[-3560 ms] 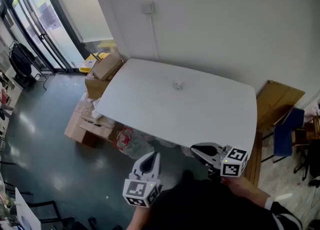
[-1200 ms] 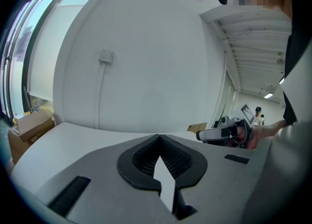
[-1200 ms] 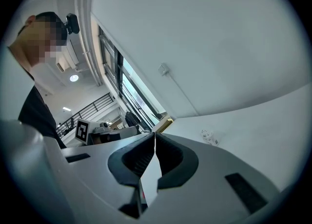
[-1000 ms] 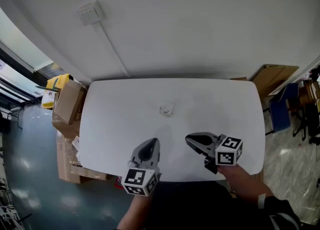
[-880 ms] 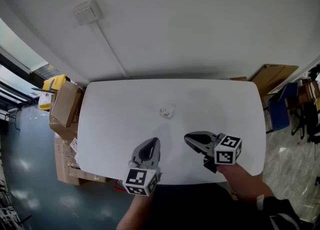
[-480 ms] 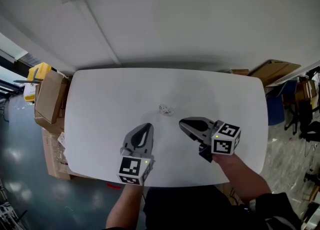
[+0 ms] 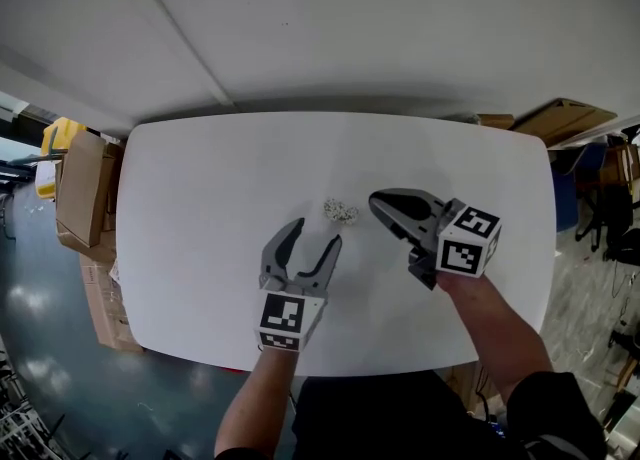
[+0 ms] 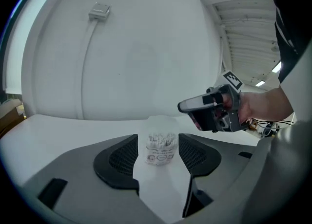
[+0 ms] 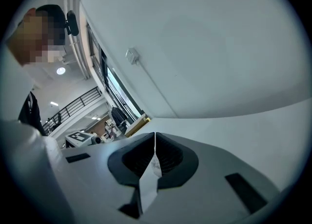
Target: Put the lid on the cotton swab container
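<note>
A small clear cotton swab container [image 7: 341, 212] stands upright near the middle of the white table [image 7: 200, 198], its swab tips showing at the open top. No lid shows in any view. My left gripper [image 7: 316, 236] is just short of it, and its jaws have just been opening. They now stand open with nothing pressed between them. In the left gripper view the container [image 8: 160, 149] sits ahead, framed by the two pads. My right gripper [image 7: 377, 204] hovers right of the container. Its jaws meet at the tips [image 9: 154, 136] and I see nothing in them.
Cardboard boxes [image 7: 82, 188] are stacked on the floor past the table's left edge. Flat cardboard [image 7: 575, 118] and a blue chair [image 7: 592, 203] stand beyond its right edge. A white wall with a cable duct [image 7: 170, 33] backs the table.
Both grippers have come forward over the table toward the container. The left jaws, shut before, now stand open. The right jaws stay shut.
</note>
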A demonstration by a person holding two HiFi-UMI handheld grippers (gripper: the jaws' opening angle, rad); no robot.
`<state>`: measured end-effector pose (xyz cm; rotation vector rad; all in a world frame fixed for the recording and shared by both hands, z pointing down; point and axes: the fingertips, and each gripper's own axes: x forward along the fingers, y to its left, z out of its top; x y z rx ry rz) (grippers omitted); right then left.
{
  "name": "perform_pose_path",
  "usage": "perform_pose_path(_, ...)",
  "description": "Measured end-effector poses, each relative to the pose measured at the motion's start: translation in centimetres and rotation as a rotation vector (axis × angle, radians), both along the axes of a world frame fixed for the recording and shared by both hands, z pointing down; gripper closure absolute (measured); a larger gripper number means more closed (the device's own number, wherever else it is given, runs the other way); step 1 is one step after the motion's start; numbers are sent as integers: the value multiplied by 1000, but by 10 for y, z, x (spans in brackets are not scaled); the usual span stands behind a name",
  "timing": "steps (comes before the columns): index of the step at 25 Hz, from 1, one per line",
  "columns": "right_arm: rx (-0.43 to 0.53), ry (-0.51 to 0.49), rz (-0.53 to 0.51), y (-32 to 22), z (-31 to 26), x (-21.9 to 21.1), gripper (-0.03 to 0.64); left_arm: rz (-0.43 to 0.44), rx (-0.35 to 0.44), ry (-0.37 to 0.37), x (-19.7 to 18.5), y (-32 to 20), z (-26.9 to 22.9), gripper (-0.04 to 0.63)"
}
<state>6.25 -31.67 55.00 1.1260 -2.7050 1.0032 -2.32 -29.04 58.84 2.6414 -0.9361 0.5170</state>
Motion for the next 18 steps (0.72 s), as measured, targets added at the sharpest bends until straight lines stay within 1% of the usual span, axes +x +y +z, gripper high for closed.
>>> perform_pose_path(2,23,3,5,-9,-3,1,600,-11,-4,2,3,-3,8,317)
perform_pose_path(4,37,14,11,-19,-4,3,600,-2,-3,-3,8,-7,16,290)
perform_pose_path(7,41,34,24,-33,2,6,600,55,12,-26,21,-10,27,233)
perform_pose_path(10,35,44,30,-42,9,5,600,107,37,-65,32,-9,37,198)
perform_pose_path(13,5,50,41,-46,22,5,600,128,27,-77,39,-10,46,192)
perform_pose_path(18,-46,59,31,-43,36,0,600,126,14,-88,45,-16,55,192)
